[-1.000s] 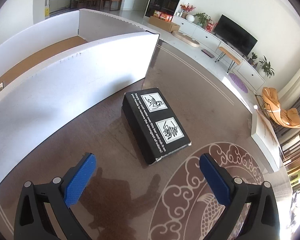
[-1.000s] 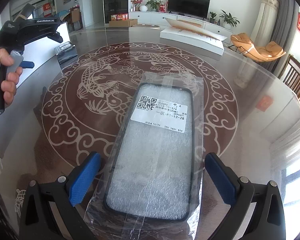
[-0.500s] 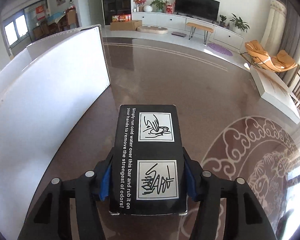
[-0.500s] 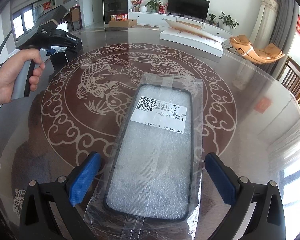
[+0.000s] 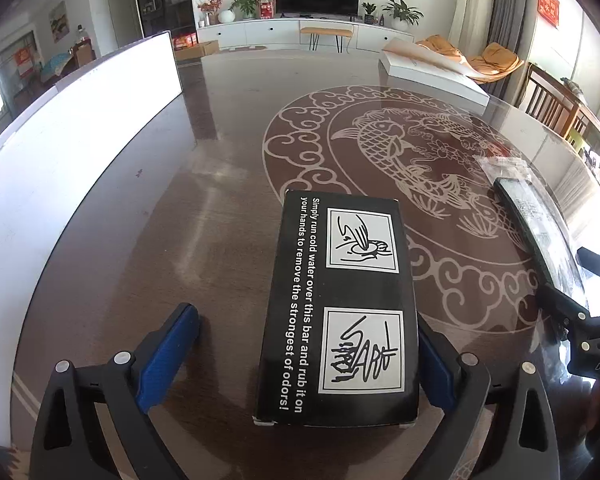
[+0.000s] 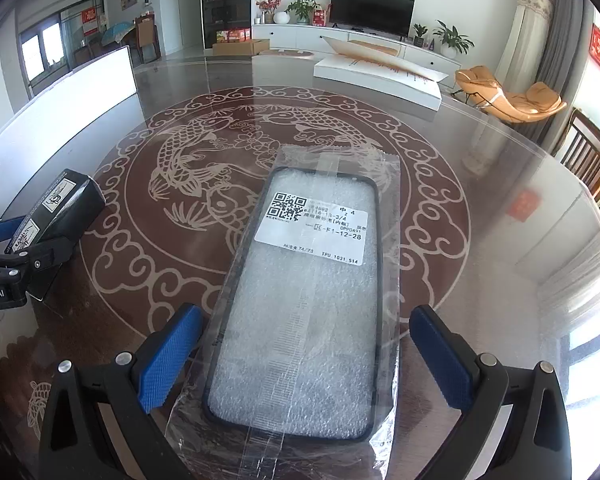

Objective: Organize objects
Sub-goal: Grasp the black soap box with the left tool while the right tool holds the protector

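Note:
A black box (image 5: 340,304) with white printed text lies on the table between the fingers of my left gripper (image 5: 300,364). The gripper is open: the right pad touches the box, the left pad stands clear of it. The box also shows in the right wrist view (image 6: 52,216). A phone case in a clear plastic bag (image 6: 308,300) with a white label lies flat between the fingers of my right gripper (image 6: 304,360), which is open and apart from the bag. The case also shows at the right of the left wrist view (image 5: 540,232).
A large white open carton (image 5: 80,160) stands along the table's left side. A flat white box (image 6: 376,76) lies at the far edge. The glass table top (image 6: 460,184) has a fish pattern. The right gripper shows at the left wrist view's right edge (image 5: 584,336).
My left gripper closed on the black box, carried it right toward the fish pattern and the phone case, and has now opened. My right gripper has not moved.

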The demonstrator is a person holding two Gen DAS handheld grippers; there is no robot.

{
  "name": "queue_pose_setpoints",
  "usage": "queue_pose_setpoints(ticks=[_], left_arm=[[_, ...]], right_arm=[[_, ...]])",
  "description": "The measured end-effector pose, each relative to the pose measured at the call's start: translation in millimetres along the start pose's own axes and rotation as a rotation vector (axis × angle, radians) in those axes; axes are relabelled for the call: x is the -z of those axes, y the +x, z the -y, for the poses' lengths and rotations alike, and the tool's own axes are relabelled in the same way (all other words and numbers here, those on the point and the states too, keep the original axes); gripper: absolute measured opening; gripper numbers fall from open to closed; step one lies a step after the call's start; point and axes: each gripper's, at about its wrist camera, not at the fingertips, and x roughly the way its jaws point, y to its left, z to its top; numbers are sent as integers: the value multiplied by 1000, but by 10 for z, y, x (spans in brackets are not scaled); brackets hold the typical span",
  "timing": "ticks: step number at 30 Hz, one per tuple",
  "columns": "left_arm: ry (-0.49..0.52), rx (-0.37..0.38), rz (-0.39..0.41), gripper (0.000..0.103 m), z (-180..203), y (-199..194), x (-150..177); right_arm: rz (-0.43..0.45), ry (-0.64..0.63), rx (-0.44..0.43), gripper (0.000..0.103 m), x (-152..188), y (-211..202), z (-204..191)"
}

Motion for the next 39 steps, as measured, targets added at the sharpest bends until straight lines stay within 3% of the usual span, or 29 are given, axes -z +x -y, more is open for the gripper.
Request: queue_pose_setpoints(ticks=[35, 39], left_arm=[[2, 6, 1, 103, 23, 23, 40], [2, 7, 1, 103, 25, 23, 39]], right_arm=[[-46, 39, -39, 103, -20, 34, 89], [-136, 9, -61, 103, -113, 79, 97]])
